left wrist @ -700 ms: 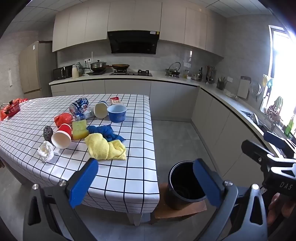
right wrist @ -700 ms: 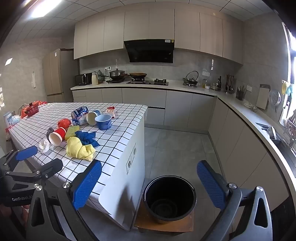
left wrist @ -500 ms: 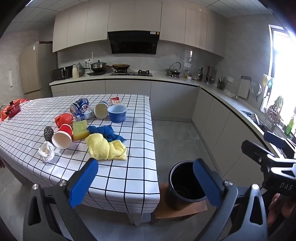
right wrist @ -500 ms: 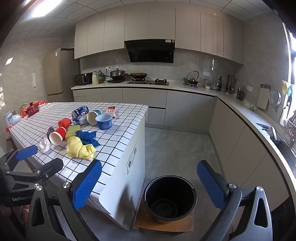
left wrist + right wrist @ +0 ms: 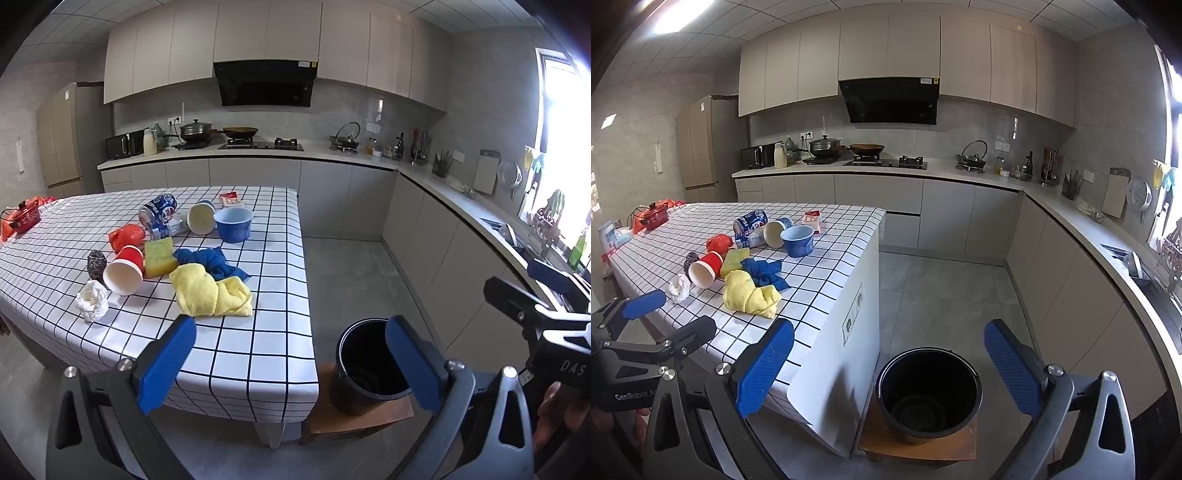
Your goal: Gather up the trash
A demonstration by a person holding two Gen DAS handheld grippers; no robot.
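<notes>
A checked table (image 5: 258, 332) carries a crumpled white tissue (image 5: 91, 300), a red paper cup (image 5: 123, 270) on its side, a red wrapper (image 5: 126, 236), blue cans (image 5: 159, 209), a white cup (image 5: 201, 219), a blue bowl (image 5: 233, 223), a yellow sponge (image 5: 159, 252) and blue and yellow cloths (image 5: 212, 291). A black bin (image 5: 929, 393) stands on a wooden board on the floor beside the table. My left gripper (image 5: 291, 363) is open and empty before the table's near edge. My right gripper (image 5: 888, 367) is open and empty above the bin.
A dark crumpled ball (image 5: 96, 263) lies left of the red cup. A red pot (image 5: 23, 220) sits at the table's far left. Kitchen counters (image 5: 1071, 221) run along the back and right walls, with grey floor (image 5: 942, 288) between.
</notes>
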